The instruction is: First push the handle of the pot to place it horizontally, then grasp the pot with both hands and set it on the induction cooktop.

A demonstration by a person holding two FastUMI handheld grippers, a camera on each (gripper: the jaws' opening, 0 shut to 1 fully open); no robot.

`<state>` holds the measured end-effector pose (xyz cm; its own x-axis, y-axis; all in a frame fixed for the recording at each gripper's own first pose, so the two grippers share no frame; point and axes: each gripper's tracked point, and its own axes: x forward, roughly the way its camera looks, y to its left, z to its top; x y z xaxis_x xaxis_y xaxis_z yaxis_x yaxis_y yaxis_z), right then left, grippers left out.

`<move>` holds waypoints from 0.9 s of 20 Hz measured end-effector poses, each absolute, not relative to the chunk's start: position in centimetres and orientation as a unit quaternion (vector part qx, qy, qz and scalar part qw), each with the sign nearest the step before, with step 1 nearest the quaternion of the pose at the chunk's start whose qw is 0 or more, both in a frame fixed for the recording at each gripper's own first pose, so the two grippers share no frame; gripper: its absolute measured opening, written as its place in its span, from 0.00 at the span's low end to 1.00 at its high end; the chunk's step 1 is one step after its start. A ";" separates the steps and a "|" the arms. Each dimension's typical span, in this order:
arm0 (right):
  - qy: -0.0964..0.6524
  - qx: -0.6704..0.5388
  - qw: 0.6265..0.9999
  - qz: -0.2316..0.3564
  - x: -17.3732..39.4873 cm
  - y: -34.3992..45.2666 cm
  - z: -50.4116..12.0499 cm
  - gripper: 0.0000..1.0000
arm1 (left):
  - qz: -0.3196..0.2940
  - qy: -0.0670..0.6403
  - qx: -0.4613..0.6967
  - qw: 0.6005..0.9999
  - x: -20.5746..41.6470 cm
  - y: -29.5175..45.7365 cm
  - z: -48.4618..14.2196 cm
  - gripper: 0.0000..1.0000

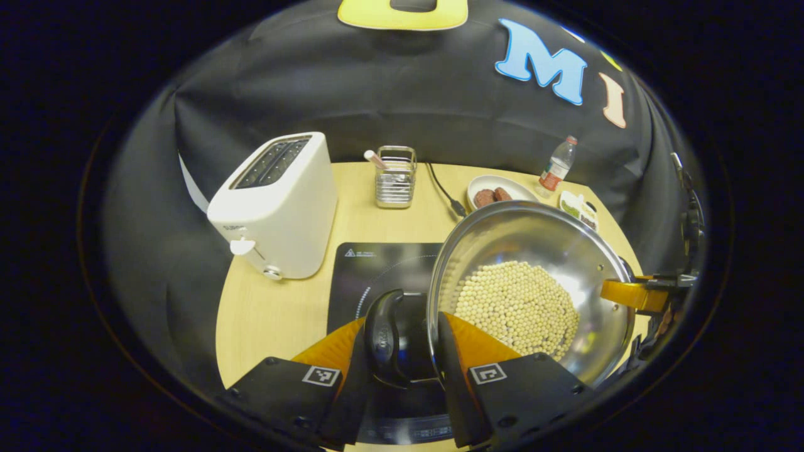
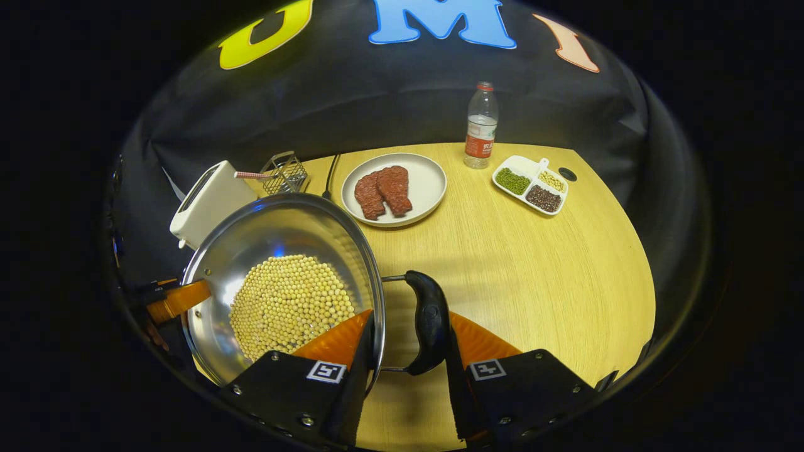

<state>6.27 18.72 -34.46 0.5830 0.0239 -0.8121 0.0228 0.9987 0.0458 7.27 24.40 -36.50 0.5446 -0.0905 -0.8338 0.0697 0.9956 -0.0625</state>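
With my left tool [image 1: 402, 339] and right tool [image 2: 408, 342] each clamped on a pot [image 1: 534, 282] handle, pot partly over the induction cooktop [image 1: 377, 267], I'd lower evenly, keeping beans level.

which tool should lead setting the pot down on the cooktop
Probably the left tool: in its view the induction cooktop lies right under its handle, while the right tool holds the pot over bare table.

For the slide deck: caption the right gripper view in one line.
Right gripper clamps the pot by its black side handle, soybeans inside.
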 end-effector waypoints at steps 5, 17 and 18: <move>0.453 0.028 0.891 0.005 6.0 21.3 -34.6 0.57 | -0.047 0.471 -0.002 0.881 7.5 27.1 -36.4 0.60; 0.460 0.030 0.887 0.007 6.7 26.1 -35.8 0.57 | -0.044 0.464 0.012 0.885 8.6 31.8 -37.3 0.58; 0.462 0.030 0.887 0.007 6.6 26.4 -35.9 0.57 | -0.044 0.464 0.013 0.885 8.8 32.2 -37.3 0.60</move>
<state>6.63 26.41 -35.91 0.5739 0.0406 -0.8179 0.0153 0.9981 0.0602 8.76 32.21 -37.35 0.5664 -0.0651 -0.8215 0.0902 0.9958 -0.0168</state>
